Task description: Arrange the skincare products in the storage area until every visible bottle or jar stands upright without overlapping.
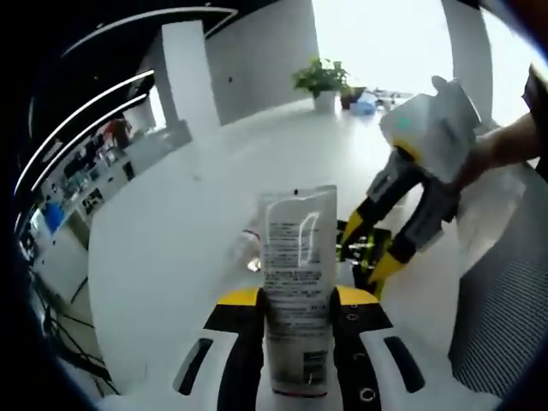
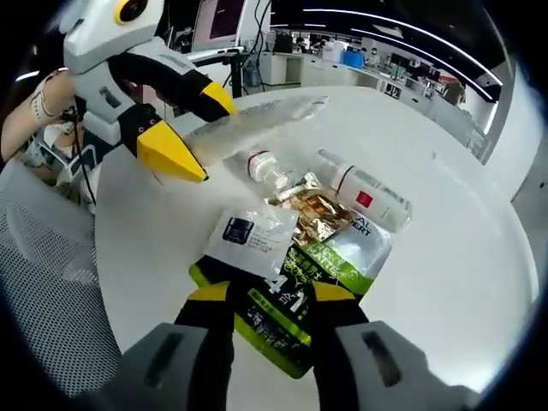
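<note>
Tube: clamped upright between the jaws of the left hand-held gripper, raised above the white tabletop.
Pile: green pouch, gold sachet, clear bottle and small vial are left lying flat and overlapping on the tabletop.
Right hand-held gripper: jaws apart, set over the green pouch's near edge.
Risk: the soft tube could be squeezed out of the grip or toppled on release; the bottle could be rolled away if the pouch is dragged.

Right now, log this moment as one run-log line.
left gripper: shut on tube | right gripper: around green pouch, grip unclear | clear bottle: lying on table
</note>
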Demonstrator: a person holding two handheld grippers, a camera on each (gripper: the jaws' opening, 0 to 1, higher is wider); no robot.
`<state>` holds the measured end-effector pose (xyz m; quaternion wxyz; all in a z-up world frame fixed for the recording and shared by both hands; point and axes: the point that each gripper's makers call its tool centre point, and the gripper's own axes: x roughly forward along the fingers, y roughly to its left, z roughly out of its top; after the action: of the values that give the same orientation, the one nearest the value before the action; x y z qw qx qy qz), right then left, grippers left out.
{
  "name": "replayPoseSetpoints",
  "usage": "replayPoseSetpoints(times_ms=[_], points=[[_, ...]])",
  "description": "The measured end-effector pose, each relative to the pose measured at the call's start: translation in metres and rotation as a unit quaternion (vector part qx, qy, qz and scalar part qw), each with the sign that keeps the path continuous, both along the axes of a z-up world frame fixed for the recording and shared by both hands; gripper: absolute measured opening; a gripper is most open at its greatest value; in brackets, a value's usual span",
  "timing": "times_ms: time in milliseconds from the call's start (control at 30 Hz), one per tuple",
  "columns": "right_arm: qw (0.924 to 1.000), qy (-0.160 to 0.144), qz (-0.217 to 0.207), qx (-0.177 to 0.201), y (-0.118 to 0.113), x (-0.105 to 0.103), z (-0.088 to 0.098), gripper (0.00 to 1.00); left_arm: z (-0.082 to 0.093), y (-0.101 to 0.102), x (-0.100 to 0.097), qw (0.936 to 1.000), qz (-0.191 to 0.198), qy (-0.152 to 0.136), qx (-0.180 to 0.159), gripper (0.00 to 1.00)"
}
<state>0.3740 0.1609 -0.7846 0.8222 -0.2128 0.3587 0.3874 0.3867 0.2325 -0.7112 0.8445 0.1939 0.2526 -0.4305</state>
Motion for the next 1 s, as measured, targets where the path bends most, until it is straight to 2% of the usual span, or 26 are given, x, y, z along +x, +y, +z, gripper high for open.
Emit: replayPoseSetpoints(times_ms=[133, 267, 433, 633, 1000], points=[[1.0000, -0.003, -0.001, 0.003, 0.004, 0.005, 0.001, 0.34, 0.007, 0.004, -0.001, 0.9998, 0.016, -0.005, -0.013, 0.26], [1.0000, -0.005, -0.002, 0.004, 0.009, 0.014, 0.001, 0.34, 0.017, 0.013, 0.005, 0.9980, 0.040, -0.013, -0.046, 0.26], [0.9999, -0.007, -0.006, 0.007, 0.014, 0.023, 0.002, 0.33, 0.029, 0.019, 0.012, 0.9949, 0.063, -0.042, -0.067, 0.26], [0.9998, -0.011, -0.010, 0.011, 0.021, 0.034, 0.003, 0.33, 0.043, 0.023, 0.013, 0.9898, 0.084, -0.041, -0.107, 0.26], [0.9997, -0.006, -0.017, 0.016, 0.025, 0.045, 0.003, 0.33, 0.049, 0.015, 0.008, 0.9883, 0.082, -0.041, -0.122, 0.26]])
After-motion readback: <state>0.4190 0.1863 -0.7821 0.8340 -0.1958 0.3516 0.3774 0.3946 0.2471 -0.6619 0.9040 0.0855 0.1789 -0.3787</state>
